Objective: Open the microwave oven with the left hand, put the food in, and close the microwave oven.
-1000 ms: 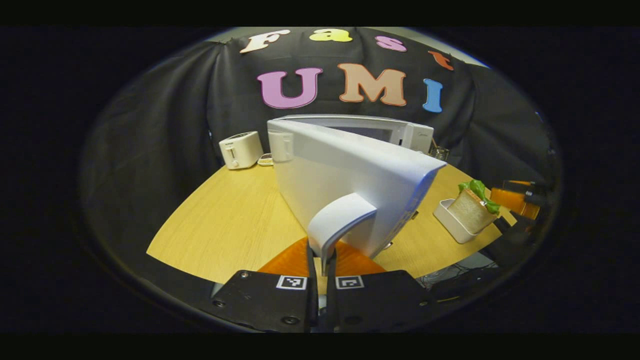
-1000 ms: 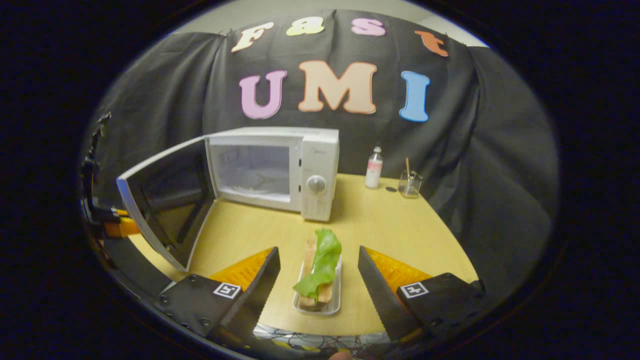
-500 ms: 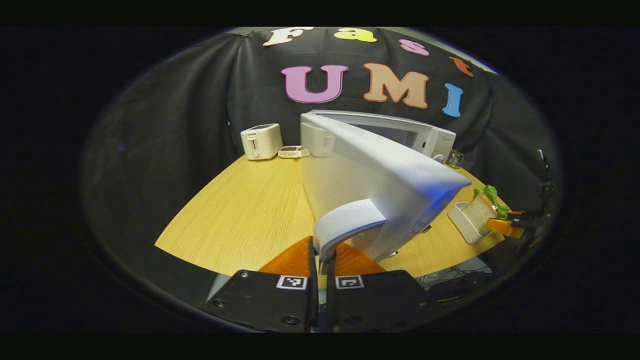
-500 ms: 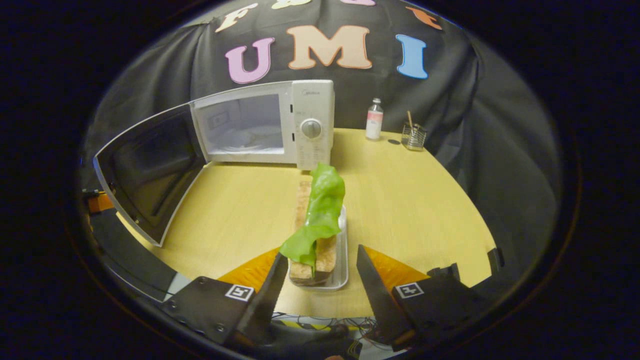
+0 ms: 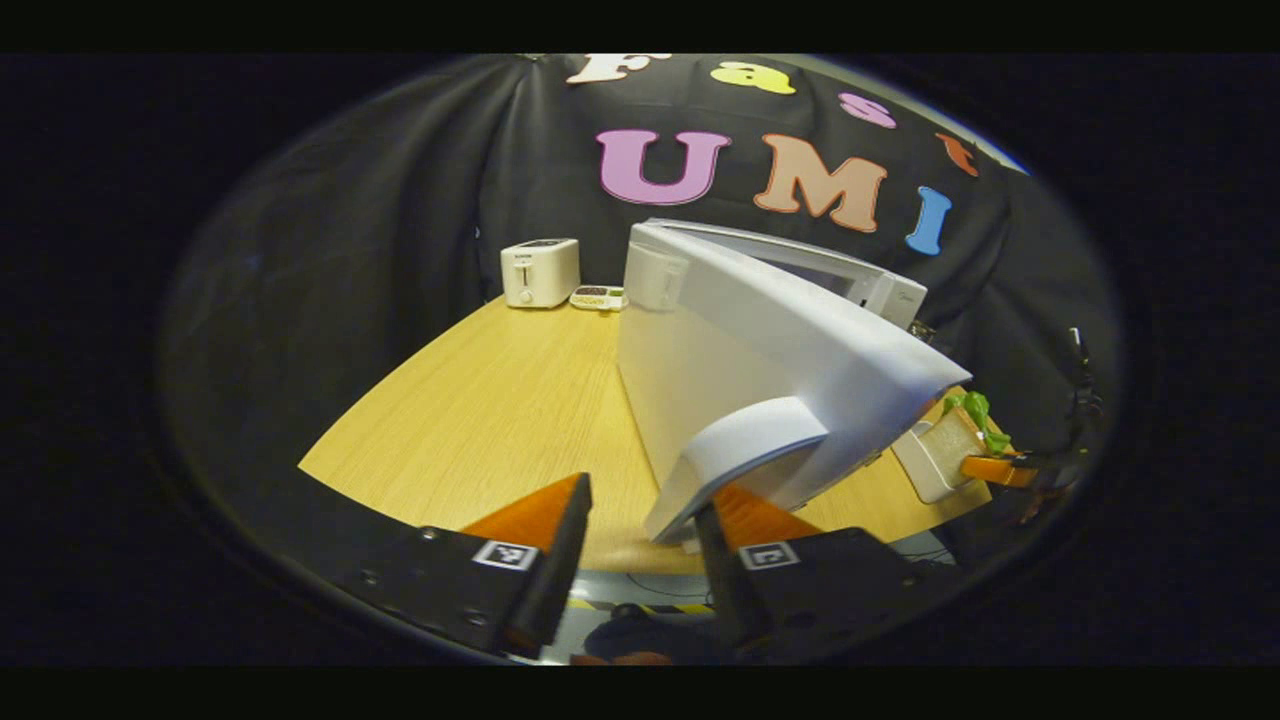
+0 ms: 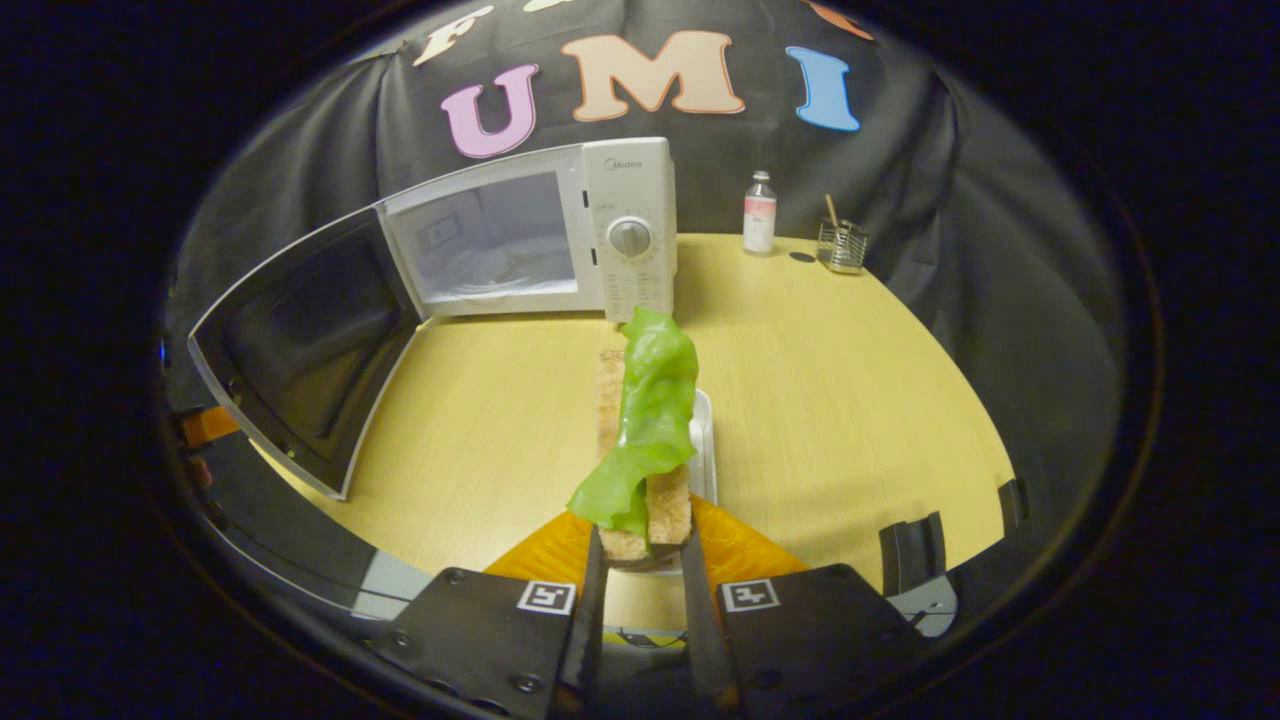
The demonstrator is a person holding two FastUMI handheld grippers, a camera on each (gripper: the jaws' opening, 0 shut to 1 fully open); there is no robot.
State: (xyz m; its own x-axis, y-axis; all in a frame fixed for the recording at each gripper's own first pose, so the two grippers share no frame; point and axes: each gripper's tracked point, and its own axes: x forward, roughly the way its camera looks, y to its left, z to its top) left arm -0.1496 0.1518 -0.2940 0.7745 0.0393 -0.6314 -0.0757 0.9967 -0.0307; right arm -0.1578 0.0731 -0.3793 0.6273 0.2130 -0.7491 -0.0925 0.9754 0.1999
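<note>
Right hand-held gripper point(image 6: 640, 560) clamps the lettuce-topped sandwich point(image 6: 645, 440) over its tray point(image 6: 703, 440); left hand-held gripper point(image 5: 640, 535) spread wide beside microwave door handle point(image 5: 735, 455).

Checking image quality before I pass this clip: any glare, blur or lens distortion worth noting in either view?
Left gripper view: the fisheye bends the table edge into a curve, and the microwave door top edge carries a bright bluish sheen. Right gripper view: the sandwich looks sharp, the microwave walls bow, and its cavity is evenly lit.
</note>
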